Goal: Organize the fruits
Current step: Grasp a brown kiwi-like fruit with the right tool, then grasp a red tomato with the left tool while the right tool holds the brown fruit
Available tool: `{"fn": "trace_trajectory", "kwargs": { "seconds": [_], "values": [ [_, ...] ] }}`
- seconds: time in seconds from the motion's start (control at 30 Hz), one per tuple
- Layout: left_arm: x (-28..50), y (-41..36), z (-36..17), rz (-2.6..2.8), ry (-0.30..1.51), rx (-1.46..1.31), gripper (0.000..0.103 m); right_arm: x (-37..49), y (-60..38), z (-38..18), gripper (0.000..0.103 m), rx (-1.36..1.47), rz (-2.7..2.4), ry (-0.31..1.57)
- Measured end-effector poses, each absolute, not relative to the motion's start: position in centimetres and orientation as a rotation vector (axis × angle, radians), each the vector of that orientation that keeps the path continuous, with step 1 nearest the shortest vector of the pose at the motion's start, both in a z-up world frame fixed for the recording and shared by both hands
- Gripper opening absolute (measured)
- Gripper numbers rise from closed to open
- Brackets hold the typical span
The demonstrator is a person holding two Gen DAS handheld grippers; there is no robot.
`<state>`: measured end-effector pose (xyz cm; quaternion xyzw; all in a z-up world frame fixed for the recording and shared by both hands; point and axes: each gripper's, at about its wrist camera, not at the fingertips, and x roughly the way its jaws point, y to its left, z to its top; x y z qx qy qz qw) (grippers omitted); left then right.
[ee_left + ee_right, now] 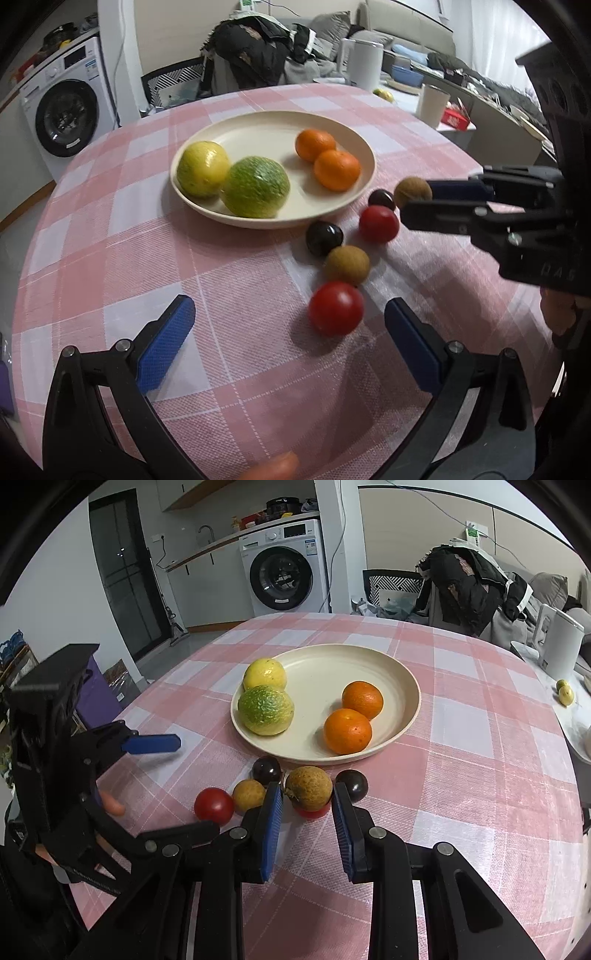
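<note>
A cream plate [258, 122] [402, 672] on the pink checked table holds a yellow fruit [202, 168], a green fruit [255, 187] and two oranges [337, 170] [347, 731]. In front of it lie two red tomatoes [336, 308] [379, 223], two dark plums [324, 238] [382, 198] and a brown longan [347, 265]. My right gripper [306, 794] [413, 201] is shut on another brown longan [308, 788] [413, 191], held above a tomato. My left gripper [288, 314] [173, 744] is open and empty, just short of the near tomato.
A white kettle [364, 61], a cup [433, 105] and a red box [456, 120] stand on a side table to the right. A chair with dark clothes [251, 55] is behind the table. A washing machine [284, 572] stands by the wall.
</note>
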<state>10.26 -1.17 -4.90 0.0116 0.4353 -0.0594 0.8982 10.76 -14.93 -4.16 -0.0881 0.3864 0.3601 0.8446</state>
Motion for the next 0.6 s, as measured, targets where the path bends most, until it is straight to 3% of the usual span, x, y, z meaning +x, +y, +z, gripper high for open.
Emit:
{"fn": "trace_trajectory", "kwargs": {
  "seconds": [0.1,0.6],
  "values": [
    [10.3,-1.57,-5.21,-0.15,0.914,0.032,0.097,10.81,-14.97,-4.15,0.028,-0.185,0.761,0.816],
    [10.15,-2.13,-5.5,-0.249,0.917,0.019,0.043,10.76,-14.98,-4.14,0.028,-0.188,0.76,0.819]
  ]
}}
